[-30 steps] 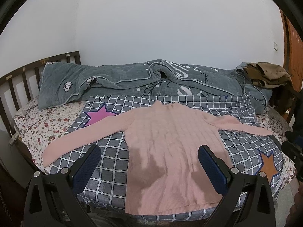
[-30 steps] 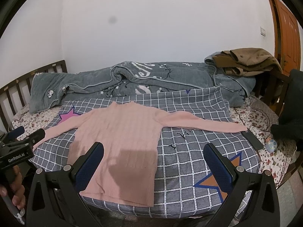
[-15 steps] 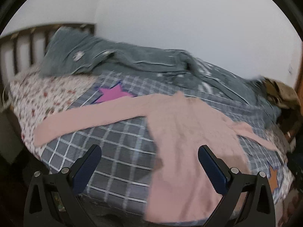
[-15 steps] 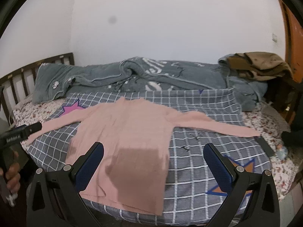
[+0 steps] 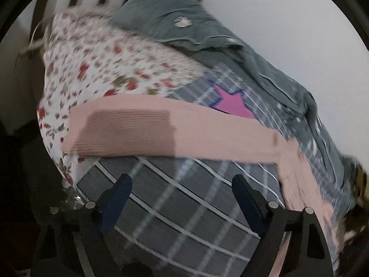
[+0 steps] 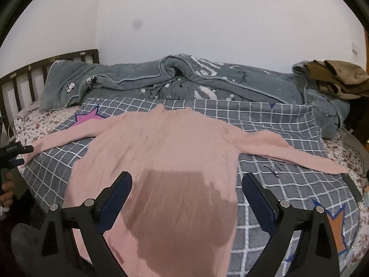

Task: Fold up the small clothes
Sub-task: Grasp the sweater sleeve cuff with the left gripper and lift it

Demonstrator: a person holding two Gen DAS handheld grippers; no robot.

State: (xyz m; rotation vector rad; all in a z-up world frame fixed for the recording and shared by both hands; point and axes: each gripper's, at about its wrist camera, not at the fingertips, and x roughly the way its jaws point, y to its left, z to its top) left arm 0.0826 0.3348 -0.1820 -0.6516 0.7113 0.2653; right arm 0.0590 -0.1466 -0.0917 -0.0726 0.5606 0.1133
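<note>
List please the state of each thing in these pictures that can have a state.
pink sweater: spread flat on the bed, both sleeves stretched out, not yet folded.
left gripper: open, holding nothing, above the checked cover near the sleeve.
right gripper: open, holding nothing, over the sweater body.
grey quilt: bunched up against the wall.
brown garment: piled in a heap.

Checked grey cover (image 6: 265,115) spread over the bed, white grid lines. Pink star (image 6: 88,117) printed at its 10 o'clock corner, orange star (image 6: 336,228) at 4 o'clock. Floral sheet (image 5: 99,64) shows beyond the cover's left edge. Rumpled grey quilt (image 6: 161,80) runs along the 12 o'clock side against the white wall (image 6: 207,18). Dark wooden headboard (image 6: 25,78) at 9 o'clock. Brown clothes (image 6: 339,78) heaped on the quilt's end at 2 o'clock.
</note>
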